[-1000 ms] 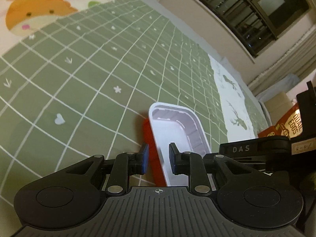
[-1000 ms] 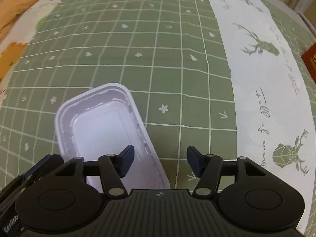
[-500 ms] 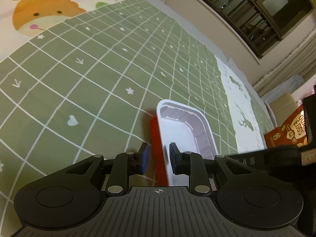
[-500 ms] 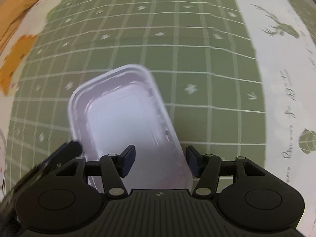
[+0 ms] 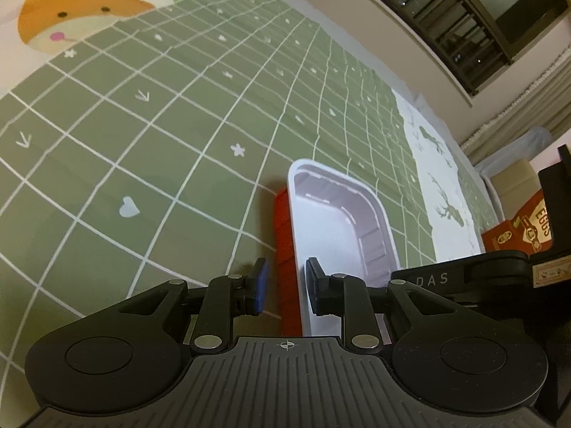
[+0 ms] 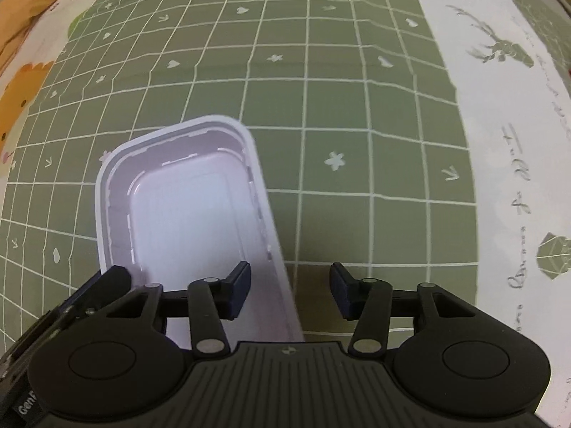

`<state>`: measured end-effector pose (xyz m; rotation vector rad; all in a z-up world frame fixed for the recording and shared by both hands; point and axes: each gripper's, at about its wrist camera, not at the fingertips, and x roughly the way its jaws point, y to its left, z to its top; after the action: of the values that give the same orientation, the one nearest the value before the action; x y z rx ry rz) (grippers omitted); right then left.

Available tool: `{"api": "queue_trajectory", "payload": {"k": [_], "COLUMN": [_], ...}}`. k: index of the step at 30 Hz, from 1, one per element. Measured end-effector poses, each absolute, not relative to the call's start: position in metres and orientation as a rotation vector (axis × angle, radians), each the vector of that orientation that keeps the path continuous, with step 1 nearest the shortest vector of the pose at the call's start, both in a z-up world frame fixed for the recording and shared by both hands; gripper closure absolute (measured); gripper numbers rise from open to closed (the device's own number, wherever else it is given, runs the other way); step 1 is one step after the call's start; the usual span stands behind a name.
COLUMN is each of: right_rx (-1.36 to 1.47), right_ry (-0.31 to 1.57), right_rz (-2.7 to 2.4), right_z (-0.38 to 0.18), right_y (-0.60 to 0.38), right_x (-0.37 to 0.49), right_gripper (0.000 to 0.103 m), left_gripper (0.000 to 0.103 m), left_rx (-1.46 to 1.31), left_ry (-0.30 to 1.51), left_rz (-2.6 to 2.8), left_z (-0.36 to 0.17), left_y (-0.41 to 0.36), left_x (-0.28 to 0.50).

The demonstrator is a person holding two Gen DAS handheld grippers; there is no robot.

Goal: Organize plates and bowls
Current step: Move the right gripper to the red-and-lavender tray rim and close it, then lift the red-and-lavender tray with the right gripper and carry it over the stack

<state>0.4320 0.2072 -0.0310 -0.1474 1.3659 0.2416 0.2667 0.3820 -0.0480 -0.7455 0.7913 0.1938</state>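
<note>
A rectangular bowl (image 5: 335, 228), white inside and red outside, is held above the green checked mat. My left gripper (image 5: 285, 285) is shut on the bowl's left wall, one finger outside on the red side, one inside. In the right wrist view the same bowl (image 6: 189, 214) shows from above. My right gripper (image 6: 289, 292) is open, its jaws standing either side of the bowl's right rim without touching it.
The green grid mat (image 6: 321, 89) covers the surface, with a white deer-print band (image 6: 517, 142) on the right and a cartoon animal print (image 5: 71, 18) at the far left. An orange egg carton (image 5: 524, 228) and a cardboard box (image 5: 514, 178) stand at the right edge.
The bowl stays in my left gripper and both views have shifted slightly. My right gripper has come further over the bowl's right rim, still open.
</note>
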Motion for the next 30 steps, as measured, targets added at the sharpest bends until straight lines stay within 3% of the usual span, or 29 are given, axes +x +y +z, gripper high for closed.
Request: {"api": "queue_trajectory", "payload": {"k": [3,8,16,21,30], "right_rx": [-0.174,-0.164,-0.132,-0.122,-0.051], "right_ry": [1.367,1.331,1.098,0.98,0.957], "right_rz": [0.282,0.34,0.483,0.501,0.425], "right_z": [-0.032,-0.013,0.084,0.132,0.122], "right_y": [0.215,0.216,0.169,0.108,0.019], "right_x": [0.423,0.398,0.32,0.261,0.226], "right_gripper": [0.068,0.071,0.071,0.071,0.07], "left_gripper": [0.08,0.079,0.079,0.076,0.074], "left_rx": [-0.782,-0.76,-0.741,-0.699,-0.504], "left_ry": [0.8,0.73,0.569,0.567,0.696], "left_rz": [0.162,0.153,0.034,-0.095,-0.18], "left_z": [-0.055,-0.029,0.044,0.073,0.073], "left_y": [0.385,0.383,0.35,0.3,0.213], "left_x": [0.267,0.246,0.183,0.167,0.168]}}
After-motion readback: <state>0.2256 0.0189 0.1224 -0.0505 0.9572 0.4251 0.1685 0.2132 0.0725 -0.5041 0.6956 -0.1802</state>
